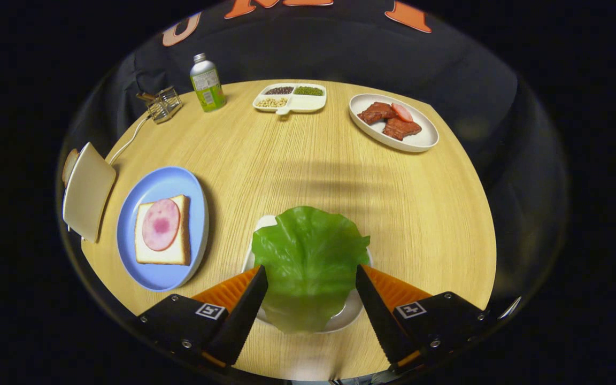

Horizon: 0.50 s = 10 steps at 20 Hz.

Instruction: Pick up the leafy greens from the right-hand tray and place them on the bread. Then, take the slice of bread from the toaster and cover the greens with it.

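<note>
Lettuce (308, 256) on tray (348, 315), gripper (310, 278) astride.

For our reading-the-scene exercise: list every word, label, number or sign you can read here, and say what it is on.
No text can be read.
Bottle label: print too small and blurred to read.
Square markers on the tool: patterns, not words; one sits on each finger.
The tool is open, a finger on either side of the lettuce, which lies on a white tray.

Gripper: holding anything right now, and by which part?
Nothing held. The gripper is open, its fingers either side of the lettuce leaf, which lies on its white tray.
</note>
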{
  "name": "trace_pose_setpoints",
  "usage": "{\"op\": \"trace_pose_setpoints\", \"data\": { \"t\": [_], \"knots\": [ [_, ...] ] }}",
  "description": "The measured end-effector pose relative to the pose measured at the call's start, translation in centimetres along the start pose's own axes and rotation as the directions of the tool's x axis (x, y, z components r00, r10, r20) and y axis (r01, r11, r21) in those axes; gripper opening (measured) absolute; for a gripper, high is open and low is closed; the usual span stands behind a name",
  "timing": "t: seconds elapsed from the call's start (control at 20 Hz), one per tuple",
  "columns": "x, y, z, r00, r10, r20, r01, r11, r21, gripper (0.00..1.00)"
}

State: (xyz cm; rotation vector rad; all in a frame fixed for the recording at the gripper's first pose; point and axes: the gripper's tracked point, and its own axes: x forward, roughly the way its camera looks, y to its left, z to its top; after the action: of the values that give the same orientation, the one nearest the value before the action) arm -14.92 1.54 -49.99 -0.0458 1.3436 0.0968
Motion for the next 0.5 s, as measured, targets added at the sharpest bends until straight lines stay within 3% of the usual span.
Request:
{"op": "trace_pose_setpoints", "data": {
  "t": [0.3,0.5],
  "knots": [
    [1.8,0.5,-0.7,0.998,0.000,-0.068,-0.001,1.000,-0.020,0.94],
    [2.0,1.1,-0.8,0.995,0.044,-0.093,-0.042,0.999,0.021,0.86]
  ]
}}
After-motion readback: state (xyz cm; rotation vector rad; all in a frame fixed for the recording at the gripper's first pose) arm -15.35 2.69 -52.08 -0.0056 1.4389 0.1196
